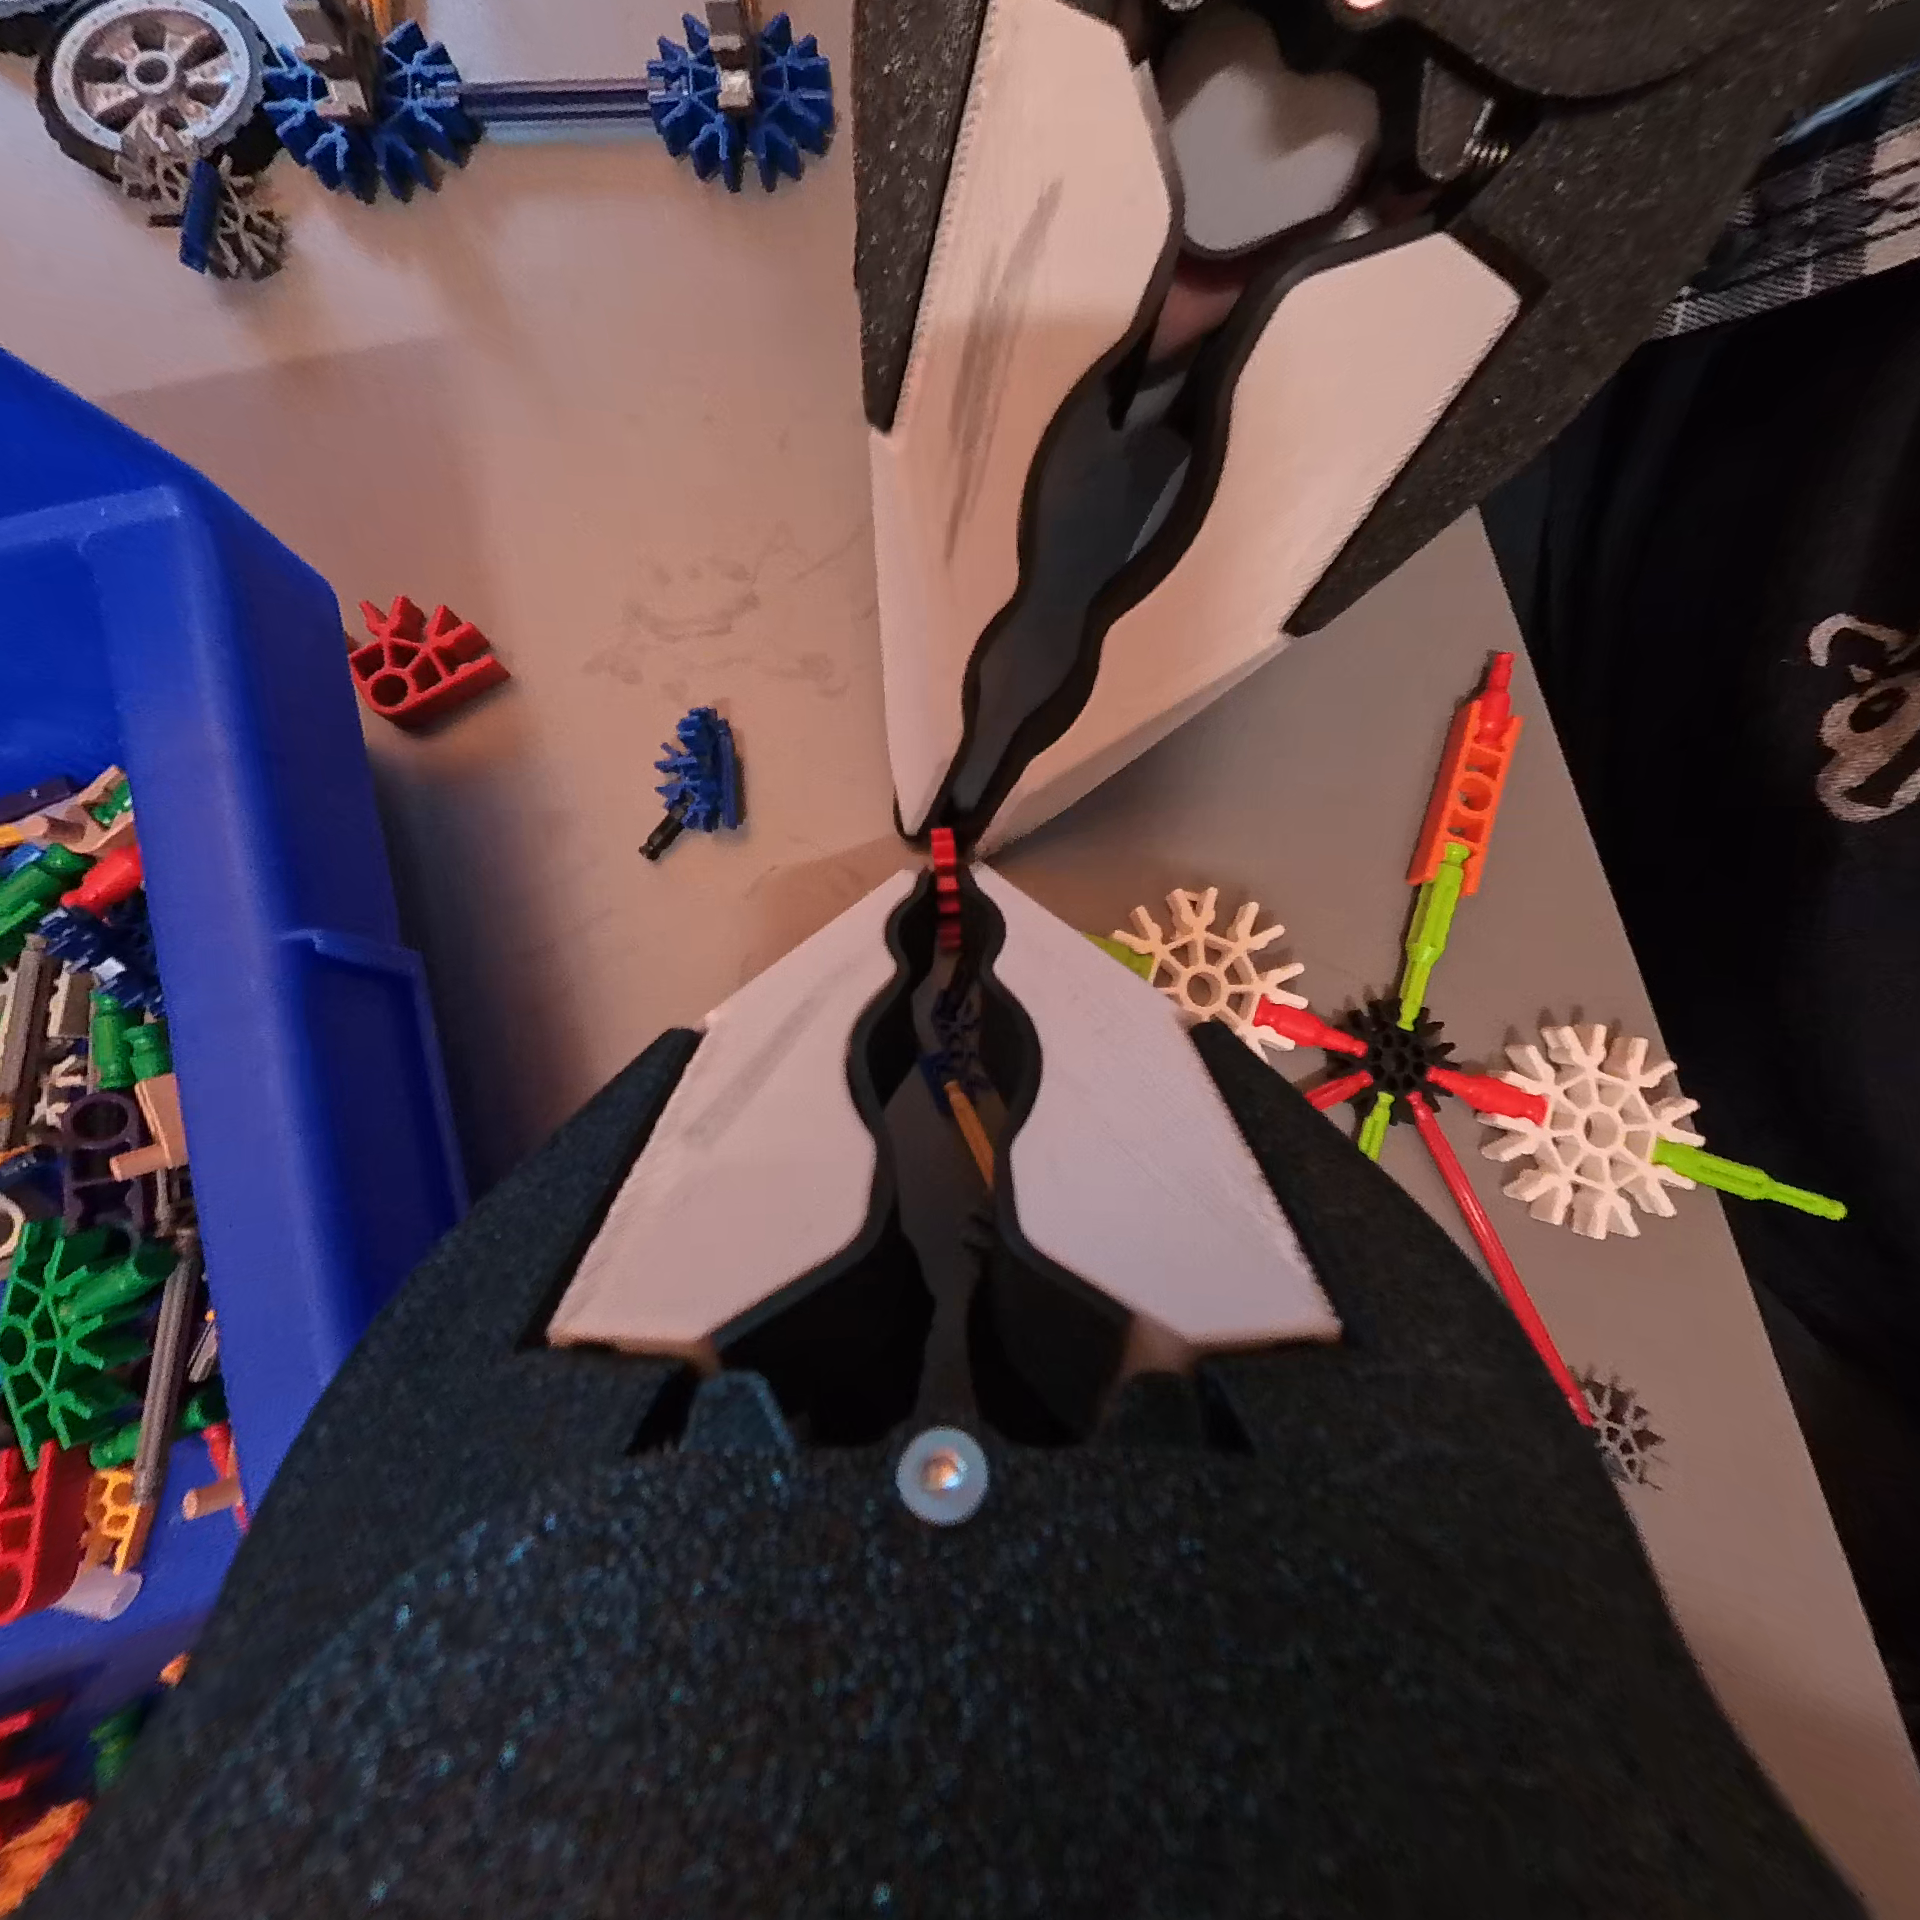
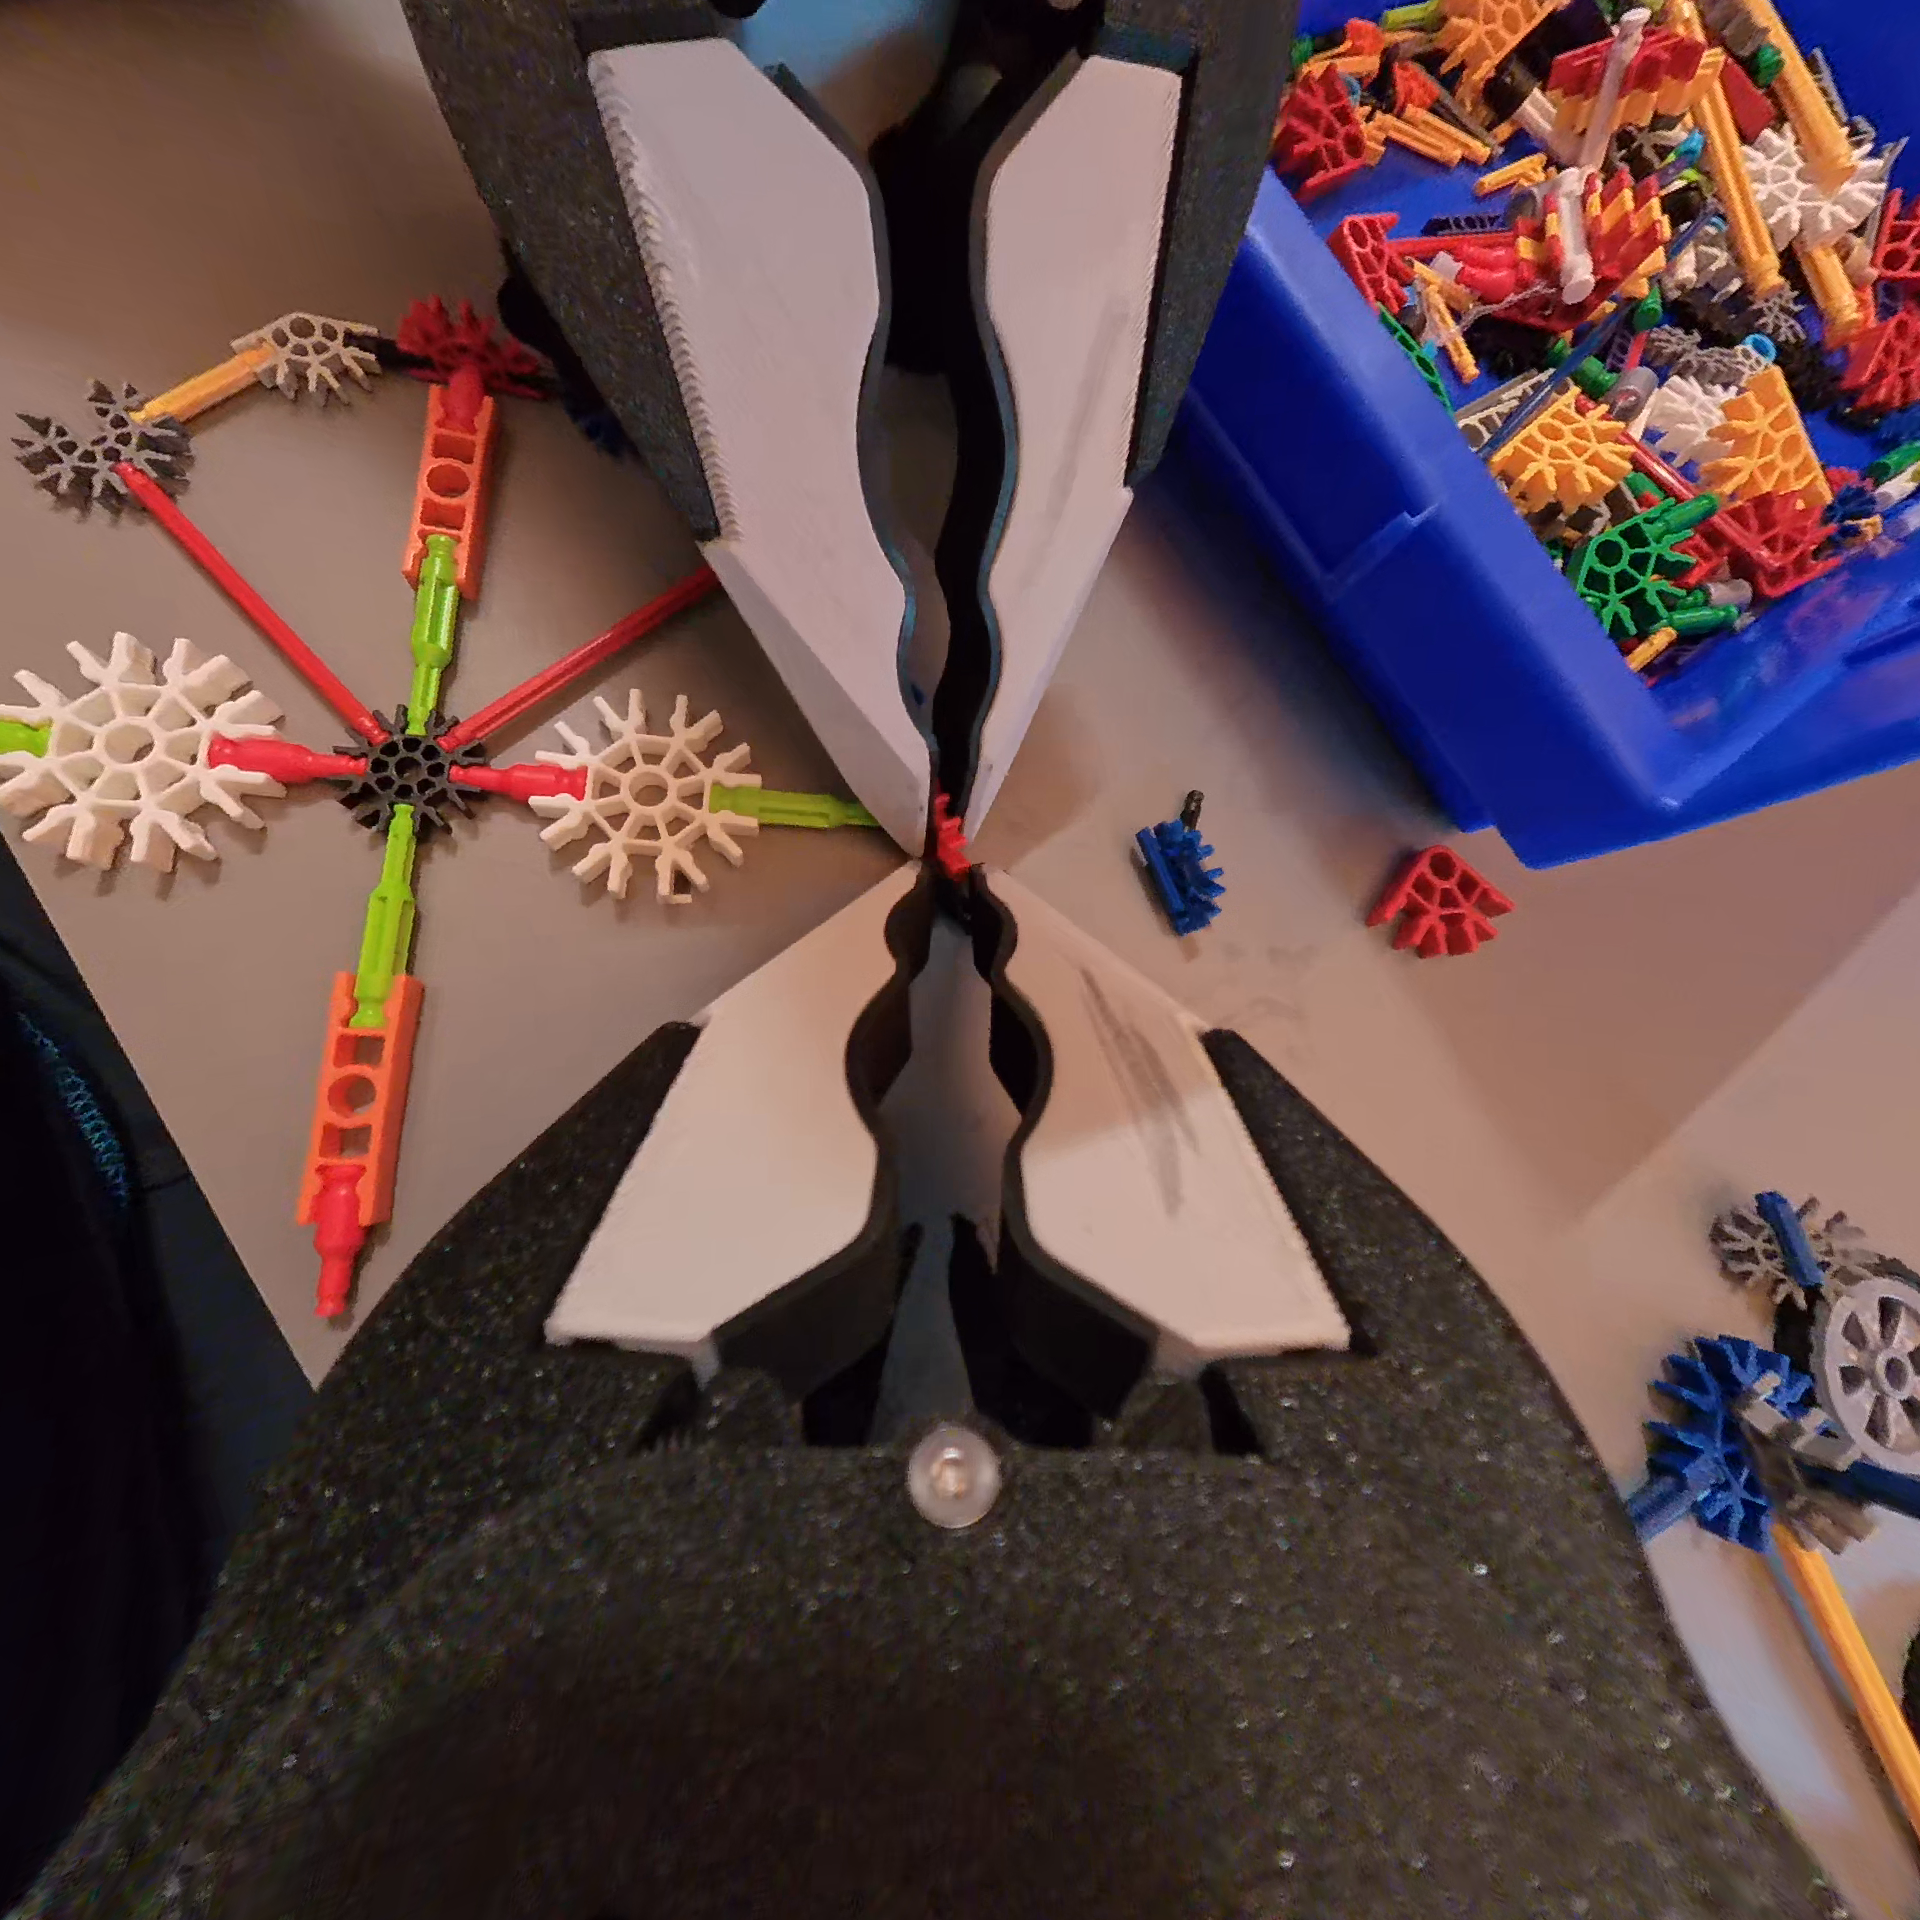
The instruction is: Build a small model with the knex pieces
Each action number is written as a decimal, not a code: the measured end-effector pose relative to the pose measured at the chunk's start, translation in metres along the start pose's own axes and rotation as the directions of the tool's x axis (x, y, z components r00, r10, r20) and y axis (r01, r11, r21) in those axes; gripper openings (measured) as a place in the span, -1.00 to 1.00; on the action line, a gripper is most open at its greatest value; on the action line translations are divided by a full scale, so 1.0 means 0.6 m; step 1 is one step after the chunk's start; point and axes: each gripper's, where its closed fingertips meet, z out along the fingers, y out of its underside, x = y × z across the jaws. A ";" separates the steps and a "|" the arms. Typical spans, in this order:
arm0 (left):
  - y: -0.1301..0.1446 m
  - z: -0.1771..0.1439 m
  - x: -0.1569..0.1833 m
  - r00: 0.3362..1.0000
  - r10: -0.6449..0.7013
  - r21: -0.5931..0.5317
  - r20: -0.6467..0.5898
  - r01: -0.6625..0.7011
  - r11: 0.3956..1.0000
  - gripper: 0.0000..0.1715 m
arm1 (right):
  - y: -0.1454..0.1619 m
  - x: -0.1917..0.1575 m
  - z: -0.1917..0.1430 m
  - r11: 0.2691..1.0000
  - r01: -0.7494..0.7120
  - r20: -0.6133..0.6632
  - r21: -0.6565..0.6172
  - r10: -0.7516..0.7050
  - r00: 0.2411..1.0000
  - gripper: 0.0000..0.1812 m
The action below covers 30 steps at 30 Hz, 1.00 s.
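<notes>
Both pairs of fingers meet tip to tip over the table, and each pair is pressed together on the same small red connector. In the left wrist view the left gripper has its white fingers clamped on the lower part of that red piece, and a blue piece on a yellow rod sits deeper in the slot between them. The right gripper comes in from directly ahead and pinches the red piece's far end. In the right wrist view the right gripper's own fingertips close on the red connector, with the left gripper opposite.

Just to the right of the left fingers lies a flat star-shaped assembly: a black hub with red and green rods, two white snowflake connectors and an orange connector. To their left, near the tips, a small blue connector lies on the table, and a loose red connector rests farther left, beside a blue bin filled with mixed coloured building pieces. Well ahead and to the left stands a wheeled build with blue connectors on a blue rod. A person's dark clothing shows at the right edge.
</notes>
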 end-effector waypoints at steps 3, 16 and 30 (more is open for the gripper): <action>0.000 0.000 0.000 1.000 0.005 0.003 0.000 -0.005 1.000 -0.98 | 0.000 0.000 0.000 1.000 0.009 0.028 0.005 -0.010 1.000 -0.94; 0.000 0.000 0.001 1.000 -0.003 0.028 -0.021 0.004 1.000 -0.98 | 0.000 -0.004 0.000 0.992 0.127 0.202 0.023 -0.129 0.971 -0.94; -0.001 0.001 0.003 0.999 0.001 0.064 -0.033 0.001 0.998 -0.98 | 0.005 -0.004 -0.004 0.999 0.045 0.226 0.000 -0.044 0.973 -0.91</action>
